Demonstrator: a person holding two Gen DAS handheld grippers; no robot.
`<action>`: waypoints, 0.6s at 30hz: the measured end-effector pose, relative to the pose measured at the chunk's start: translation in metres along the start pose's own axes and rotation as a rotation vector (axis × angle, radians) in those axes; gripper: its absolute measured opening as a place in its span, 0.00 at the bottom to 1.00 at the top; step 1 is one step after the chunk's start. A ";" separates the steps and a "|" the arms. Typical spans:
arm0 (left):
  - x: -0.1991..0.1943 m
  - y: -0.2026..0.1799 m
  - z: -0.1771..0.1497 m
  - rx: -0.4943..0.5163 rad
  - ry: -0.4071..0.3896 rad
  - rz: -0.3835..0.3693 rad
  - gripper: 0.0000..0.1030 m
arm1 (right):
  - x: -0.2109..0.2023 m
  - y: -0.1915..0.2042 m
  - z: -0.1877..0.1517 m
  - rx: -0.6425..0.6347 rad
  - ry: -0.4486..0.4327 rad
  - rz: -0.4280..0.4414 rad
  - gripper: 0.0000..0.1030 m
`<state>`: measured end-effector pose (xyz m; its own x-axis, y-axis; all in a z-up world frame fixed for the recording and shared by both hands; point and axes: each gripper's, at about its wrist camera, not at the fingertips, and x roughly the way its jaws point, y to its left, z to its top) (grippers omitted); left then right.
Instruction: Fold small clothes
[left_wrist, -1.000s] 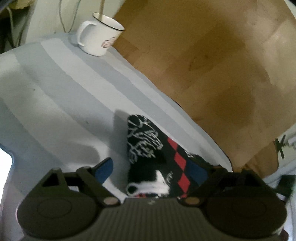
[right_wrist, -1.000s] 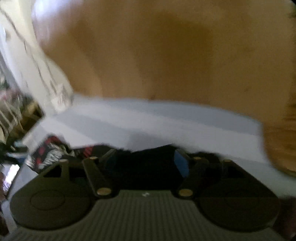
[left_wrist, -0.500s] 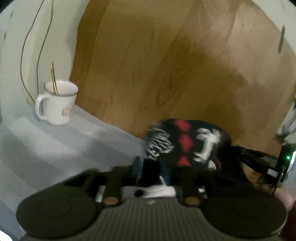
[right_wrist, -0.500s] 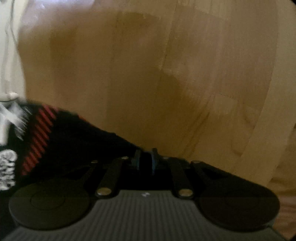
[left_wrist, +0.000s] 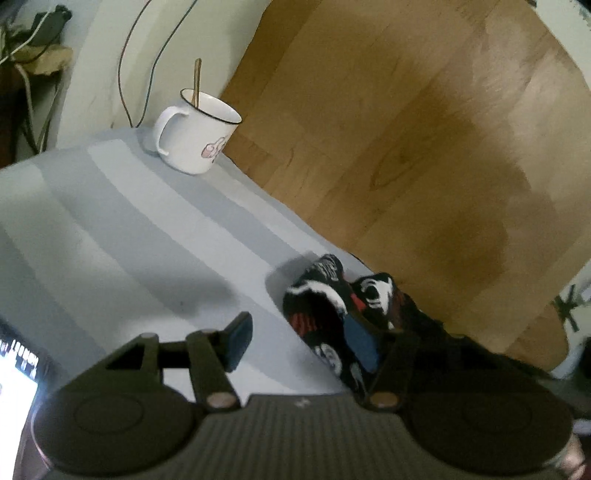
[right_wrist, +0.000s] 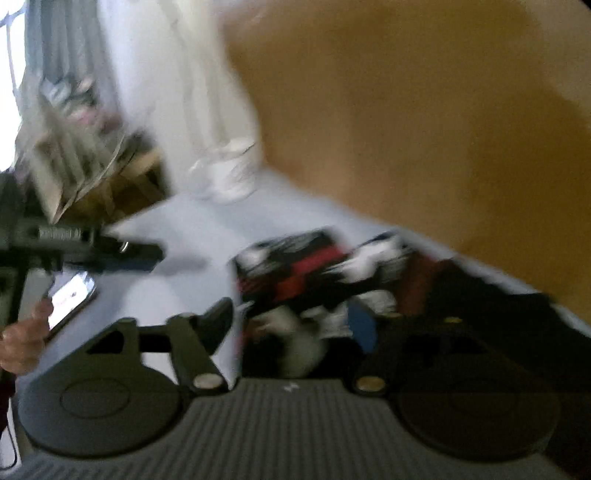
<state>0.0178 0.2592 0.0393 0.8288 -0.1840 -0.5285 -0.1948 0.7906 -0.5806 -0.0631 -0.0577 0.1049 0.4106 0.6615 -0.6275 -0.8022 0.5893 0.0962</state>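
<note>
We have both grippers' jaws opening, the left gripper (left_wrist: 299, 338) and right gripper (right_wrist: 288, 325) letting the patterned black sock (left_wrist: 332, 306) settle folded near the striped cloth's (left_wrist: 110, 221) far edge.

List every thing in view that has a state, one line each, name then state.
Patterned sock: bunched on the striped cloth, at its edge, not flat.
Left gripper: opening, nothing pinched; the sock lies by its right finger.
Right gripper: opening, sock between the fingers, not pressed.
Mug: upright, spoon standing in it.
Phone: screen lit, lying flat.
</note>
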 end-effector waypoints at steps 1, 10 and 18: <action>-0.006 0.003 -0.002 -0.008 0.000 -0.014 0.55 | 0.019 0.007 0.000 -0.018 0.040 -0.026 0.74; -0.068 0.048 0.010 -0.081 -0.115 -0.015 0.56 | 0.058 0.023 0.027 0.566 -0.161 0.705 0.04; -0.073 0.057 0.007 -0.128 -0.117 -0.069 0.57 | 0.054 -0.004 0.052 0.333 -0.109 0.161 0.50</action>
<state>-0.0500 0.3219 0.0493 0.8963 -0.1606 -0.4133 -0.1941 0.6958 -0.6915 -0.0148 -0.0002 0.1104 0.3491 0.7927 -0.4998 -0.6828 0.5804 0.4437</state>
